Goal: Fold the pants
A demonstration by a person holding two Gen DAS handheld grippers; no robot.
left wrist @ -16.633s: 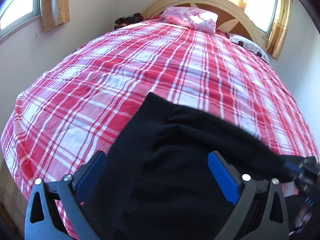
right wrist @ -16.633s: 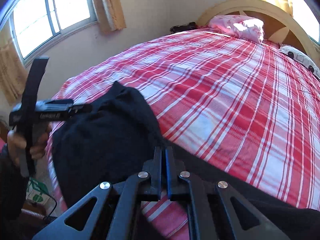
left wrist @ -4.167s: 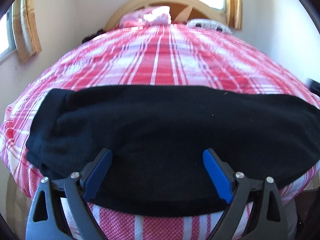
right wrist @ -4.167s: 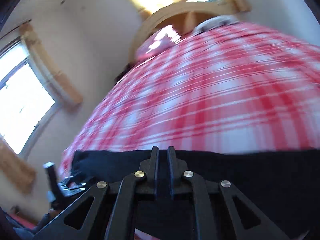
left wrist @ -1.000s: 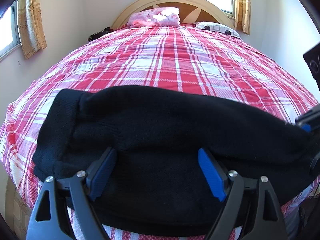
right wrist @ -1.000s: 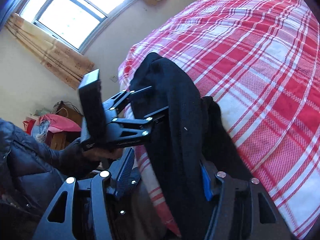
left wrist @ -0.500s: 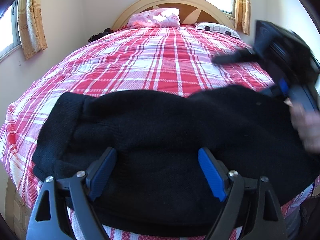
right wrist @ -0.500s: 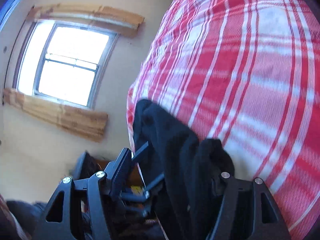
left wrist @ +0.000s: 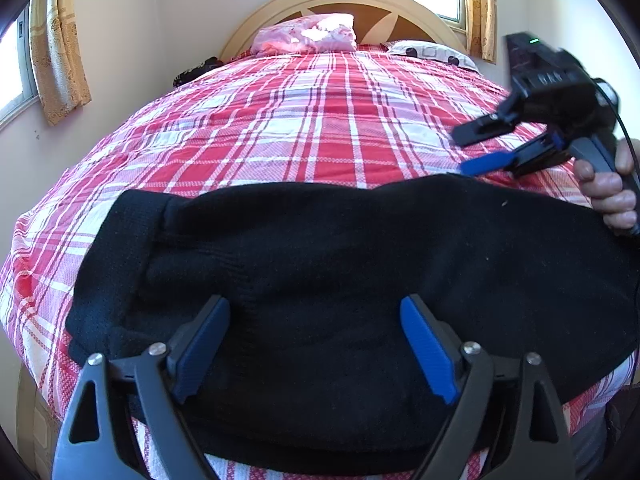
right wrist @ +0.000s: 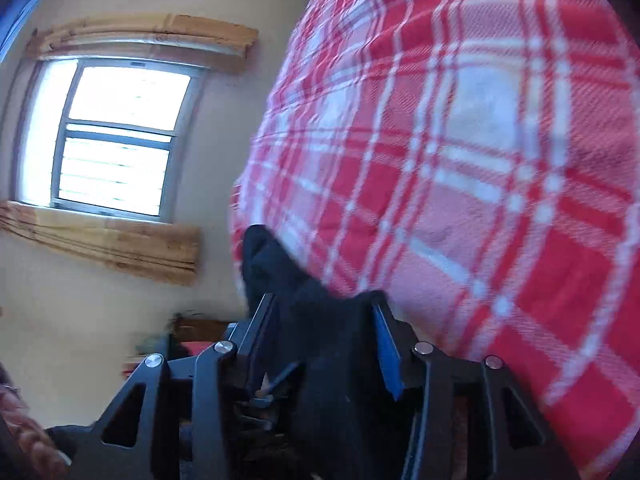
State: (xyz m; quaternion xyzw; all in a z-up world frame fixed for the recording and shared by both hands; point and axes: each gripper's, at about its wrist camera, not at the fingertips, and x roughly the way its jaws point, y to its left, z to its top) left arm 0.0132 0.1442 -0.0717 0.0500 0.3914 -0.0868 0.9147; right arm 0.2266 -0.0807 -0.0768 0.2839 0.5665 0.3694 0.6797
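Observation:
The black pants lie folded in a wide band across the near edge of the bed. My left gripper hovers low over their near side. Its jaws are opening, and the blue pads stand wide apart with fabric under them, not pinched. My right gripper is at the far right edge of the pants, held by a hand. Its jaws are closing; in the left wrist view plaid shows between its fingers. In the right wrist view, black fabric shows between the right gripper fingers, apparently unpressed.
A red and white plaid cover spreads over the whole bed. A pink pillow and a spotted one lie by the curved headboard. Curtained windows sit in the walls on the left.
The right gripper left the pants' right end, rolled, swung over their far right edge, and its jaws narrowed. The left gripper stayed in place and opened slightly.

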